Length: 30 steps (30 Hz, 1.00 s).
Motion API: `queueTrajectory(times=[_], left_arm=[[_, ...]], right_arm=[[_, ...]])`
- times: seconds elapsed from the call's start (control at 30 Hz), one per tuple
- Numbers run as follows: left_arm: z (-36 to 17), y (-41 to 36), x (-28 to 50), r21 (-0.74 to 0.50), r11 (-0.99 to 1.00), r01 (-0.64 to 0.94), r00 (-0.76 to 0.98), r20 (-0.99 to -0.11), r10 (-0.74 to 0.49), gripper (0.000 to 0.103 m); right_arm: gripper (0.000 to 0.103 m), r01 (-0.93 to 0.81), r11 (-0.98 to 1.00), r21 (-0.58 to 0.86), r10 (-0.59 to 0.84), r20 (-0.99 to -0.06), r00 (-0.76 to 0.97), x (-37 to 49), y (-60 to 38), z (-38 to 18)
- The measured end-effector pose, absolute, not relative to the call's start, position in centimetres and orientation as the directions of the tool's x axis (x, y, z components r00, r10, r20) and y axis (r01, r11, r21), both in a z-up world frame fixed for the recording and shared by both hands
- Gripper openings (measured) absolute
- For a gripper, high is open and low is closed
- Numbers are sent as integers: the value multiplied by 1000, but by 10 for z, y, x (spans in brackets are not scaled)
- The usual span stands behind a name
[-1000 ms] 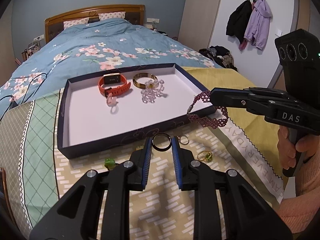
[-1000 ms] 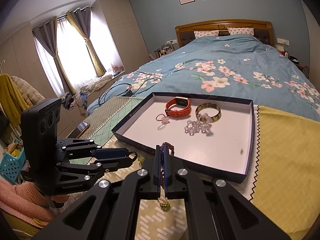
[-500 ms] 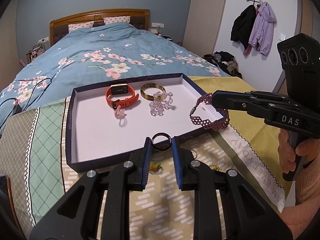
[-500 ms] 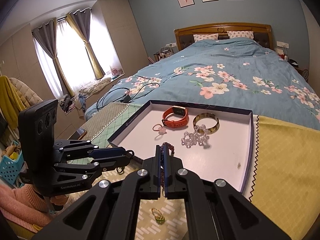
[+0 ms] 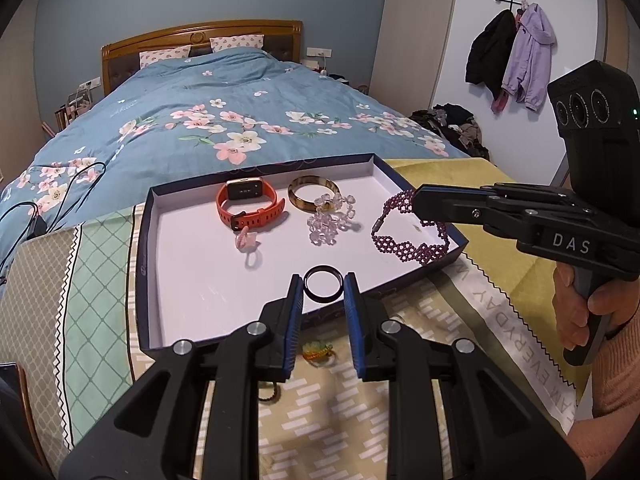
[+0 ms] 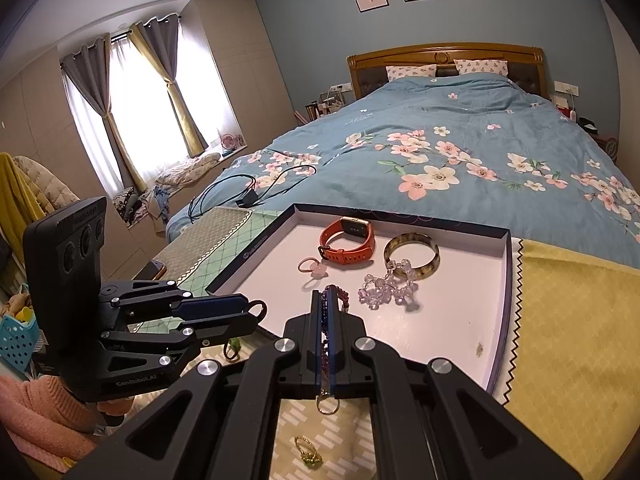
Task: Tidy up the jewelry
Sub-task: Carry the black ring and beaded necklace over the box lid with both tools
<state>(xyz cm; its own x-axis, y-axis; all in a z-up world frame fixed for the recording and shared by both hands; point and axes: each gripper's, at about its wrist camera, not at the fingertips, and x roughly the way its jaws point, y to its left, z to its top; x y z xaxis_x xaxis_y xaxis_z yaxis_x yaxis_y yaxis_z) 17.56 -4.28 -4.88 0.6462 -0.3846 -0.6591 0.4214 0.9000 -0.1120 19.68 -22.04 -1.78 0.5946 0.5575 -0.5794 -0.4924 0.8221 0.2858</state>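
Both loads hang over the tray (image 5: pixel 146 240): left gripper (image 5: pixel 323 286) pinching the black ring (image 5: pixel 323 285), right gripper (image 6: pixel 325 304) clamping the purple beaded bracelet (image 5: pixel 408 240) nearer its right wall.

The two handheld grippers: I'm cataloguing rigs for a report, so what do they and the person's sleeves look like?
Both are matte black linkage frames with silver pivot screws. The left gripper has blue ribbed pads; its side reads "GenRobot.AI". The right gripper carries white "DAS" lettering, a boxy three-lens camera block with a small green light, and a pistol handle. The person wears salmon-pink knit sleeves.
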Motion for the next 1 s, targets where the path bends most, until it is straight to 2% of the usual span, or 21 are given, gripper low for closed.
queueTrajectory(times=[1.0], left_arm=[[-63, -42, 213, -97, 921, 376, 643, -688, -335, 21]], right_arm=[[1, -494, 817, 298, 562, -606, 563, 230, -205, -31]])
